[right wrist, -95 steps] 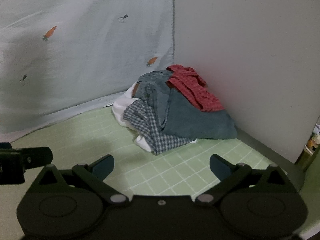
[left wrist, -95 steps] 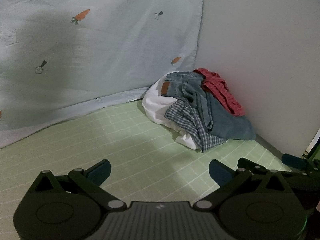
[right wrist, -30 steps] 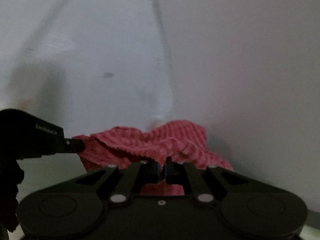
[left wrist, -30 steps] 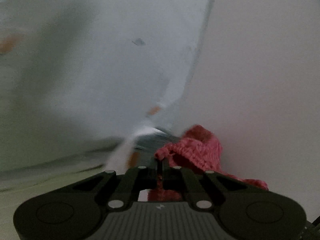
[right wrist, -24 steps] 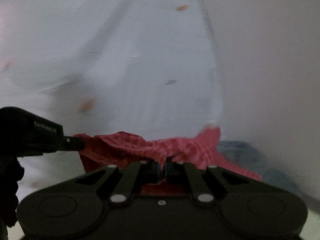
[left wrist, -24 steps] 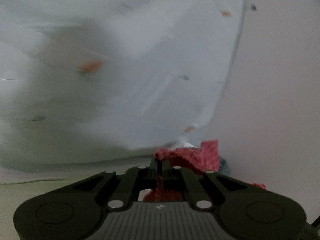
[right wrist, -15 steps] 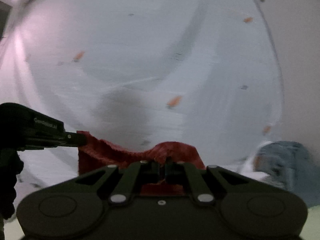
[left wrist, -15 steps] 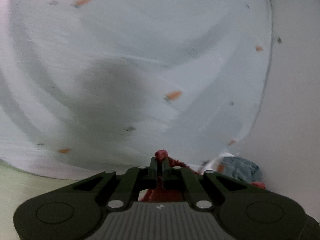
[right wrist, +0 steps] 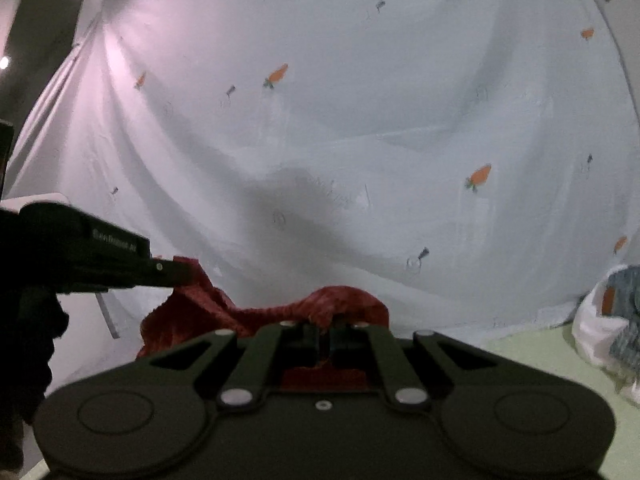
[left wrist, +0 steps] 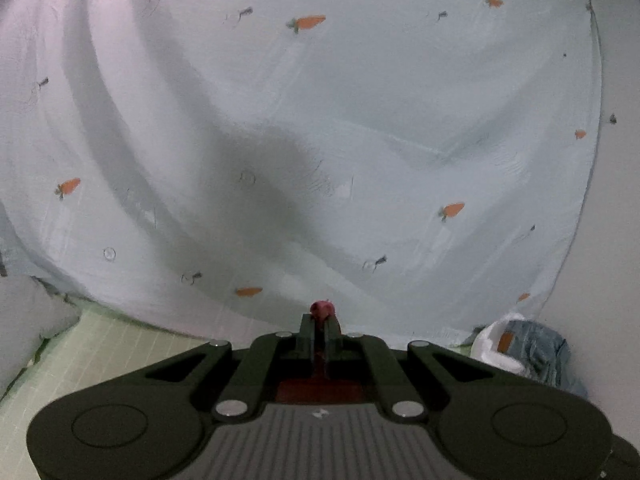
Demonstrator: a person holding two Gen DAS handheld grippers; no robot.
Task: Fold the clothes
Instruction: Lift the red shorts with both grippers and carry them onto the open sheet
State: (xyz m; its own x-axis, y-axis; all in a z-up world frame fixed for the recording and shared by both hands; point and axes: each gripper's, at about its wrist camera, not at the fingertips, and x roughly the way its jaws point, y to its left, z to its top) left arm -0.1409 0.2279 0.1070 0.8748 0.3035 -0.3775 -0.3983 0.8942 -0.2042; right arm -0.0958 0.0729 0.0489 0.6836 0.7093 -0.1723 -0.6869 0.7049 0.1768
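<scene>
Carrot-print sheet behind; only the right view shows the red garment spanning both clamped grippers.

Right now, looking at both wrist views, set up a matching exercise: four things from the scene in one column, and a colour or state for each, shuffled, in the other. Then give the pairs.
Column 1:
1. red garment
2. hanging sheet
3. jeans
4. mat

Column 2:
A. pale green with a grid
B. pinched by both grippers
C. pale blue with carrot prints
D. lying in the pile at the right

Pairs: 1-B, 2-C, 3-D, 4-A
</scene>
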